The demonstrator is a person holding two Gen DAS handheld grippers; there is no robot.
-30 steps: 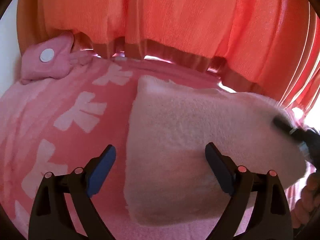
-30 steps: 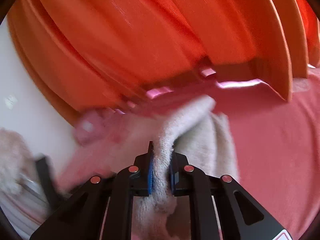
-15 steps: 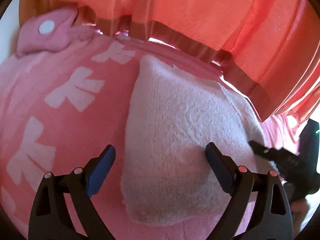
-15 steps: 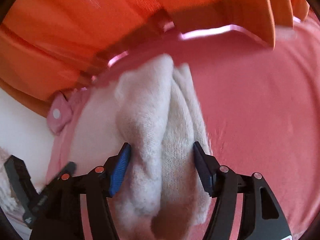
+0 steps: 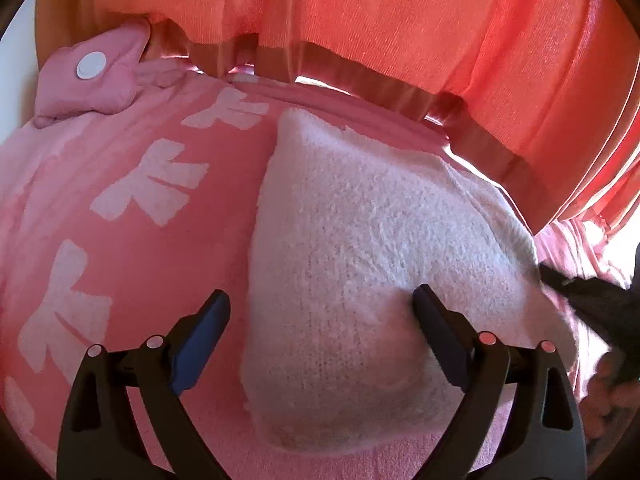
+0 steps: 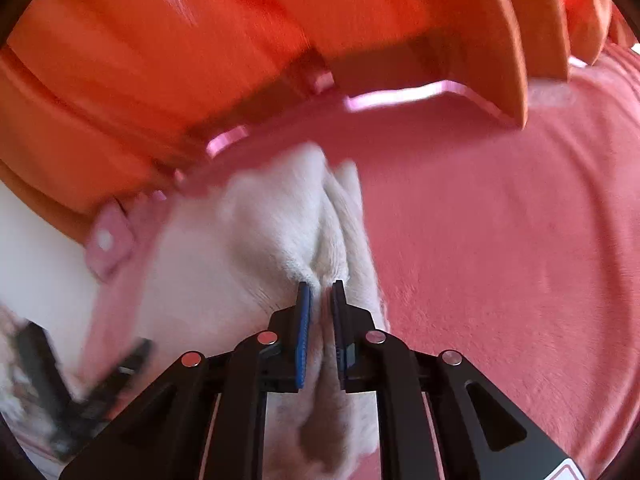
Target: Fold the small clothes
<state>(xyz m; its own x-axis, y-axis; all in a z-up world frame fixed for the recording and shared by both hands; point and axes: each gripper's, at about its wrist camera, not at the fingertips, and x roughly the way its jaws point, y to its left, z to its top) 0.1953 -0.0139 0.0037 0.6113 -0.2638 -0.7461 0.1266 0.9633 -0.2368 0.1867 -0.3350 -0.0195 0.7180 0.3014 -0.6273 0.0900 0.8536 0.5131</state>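
Note:
A folded white fluffy garment (image 5: 360, 272) lies on a pink blanket (image 5: 132, 184) with white bow prints. My left gripper (image 5: 320, 320) is open just above the garment's near end, its fingers (image 5: 436, 324) astride the left part of it. My right gripper (image 6: 320, 300) is shut on a fold of the white garment (image 6: 272, 232) at its right edge. The right gripper's dark tip also shows in the left wrist view (image 5: 580, 292) at the garment's right side.
Orange curtains (image 5: 400, 28) hang close behind the blanket's far edge. A small pink piece with a white snap button (image 5: 92, 68) lies at the far left corner. A white wall (image 6: 36, 248) is at the left. The left gripper shows blurred at lower left in the right wrist view (image 6: 60, 380).
My right gripper was shut on the garment, opened over it half a second ago, and is now shut on a fold again. The left gripper stays open and has shifted only slightly.

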